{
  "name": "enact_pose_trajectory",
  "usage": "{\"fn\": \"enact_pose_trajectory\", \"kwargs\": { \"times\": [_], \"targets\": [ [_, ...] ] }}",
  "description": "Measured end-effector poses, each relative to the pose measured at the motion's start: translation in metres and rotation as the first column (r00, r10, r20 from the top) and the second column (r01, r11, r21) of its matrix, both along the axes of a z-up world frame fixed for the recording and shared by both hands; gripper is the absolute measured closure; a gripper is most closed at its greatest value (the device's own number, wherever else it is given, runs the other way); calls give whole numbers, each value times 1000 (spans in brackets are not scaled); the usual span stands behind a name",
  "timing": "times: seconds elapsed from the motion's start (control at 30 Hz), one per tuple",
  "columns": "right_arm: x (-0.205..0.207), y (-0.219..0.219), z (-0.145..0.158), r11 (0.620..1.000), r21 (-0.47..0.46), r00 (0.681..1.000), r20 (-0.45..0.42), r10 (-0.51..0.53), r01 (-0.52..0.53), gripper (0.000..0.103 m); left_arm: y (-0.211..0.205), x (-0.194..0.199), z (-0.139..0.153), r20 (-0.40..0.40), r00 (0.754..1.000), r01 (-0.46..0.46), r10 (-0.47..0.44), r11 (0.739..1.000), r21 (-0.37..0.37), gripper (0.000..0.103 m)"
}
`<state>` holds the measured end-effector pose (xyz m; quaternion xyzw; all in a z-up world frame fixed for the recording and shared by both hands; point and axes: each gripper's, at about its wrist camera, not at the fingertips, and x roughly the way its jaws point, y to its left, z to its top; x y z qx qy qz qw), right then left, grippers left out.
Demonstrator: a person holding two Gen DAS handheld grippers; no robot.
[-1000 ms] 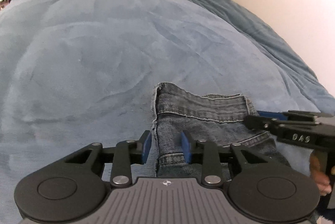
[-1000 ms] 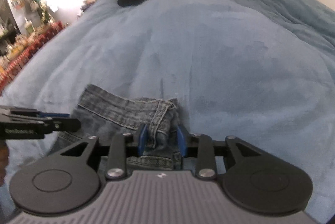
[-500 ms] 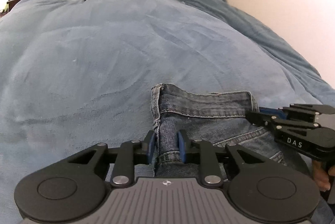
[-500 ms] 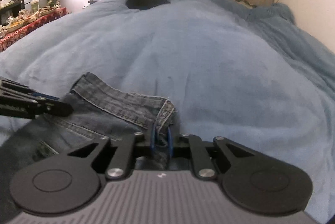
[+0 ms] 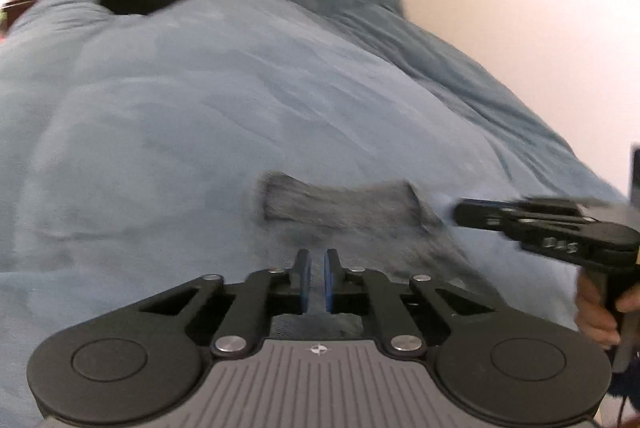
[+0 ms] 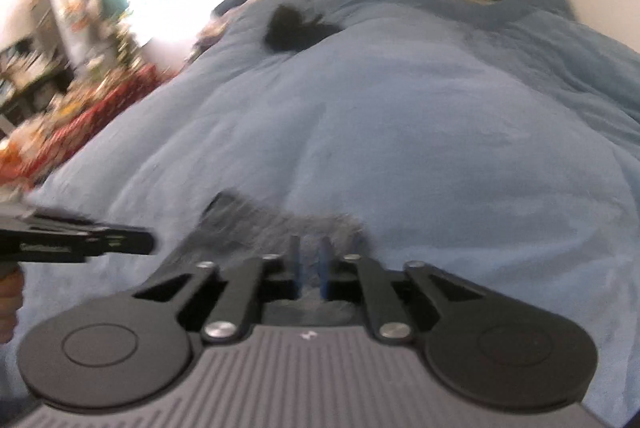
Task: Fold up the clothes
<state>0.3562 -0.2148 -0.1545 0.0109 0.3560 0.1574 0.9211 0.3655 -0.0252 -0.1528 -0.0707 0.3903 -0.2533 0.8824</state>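
In the left wrist view, the black left gripper with blue pads has just squeezed almost shut on the near edge of the folded blue denim jeans, which lie on the big soft blue blanket, and the picture is blurrier than half a second ago. In the right wrist view, the black right gripper has just pinched in too, with denim between its 2 pads, pointing down at the bed, and the left one sticks in from the left beside the jeans.
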Motion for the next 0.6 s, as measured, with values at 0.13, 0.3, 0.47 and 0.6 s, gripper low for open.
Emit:
{"fn": "enact_pose_trajectory", "kwargs": {
  "times": [0.13,0.3,0.47,0.6],
  "targets": [
    [-2,29,-28,992,-114,998,-47,51,-56,95,-33,10,-28,-39,998,52,-48,995,84,99],
    [15,14,-61,991,-125,994,-102,30,-43,103,-47,35,-45,-86,995,66,-58,993,102,100],
    [13,4,-47,998,-52,992,-121,19,-25,103,-44,39,-30,-118,993,40,-31,997,73,100],
    [8,-3,-25,999,-42,997,-75,-21,18,91,-34,33,-4,-101,995,6,0,998,65,98]
  ]
}}
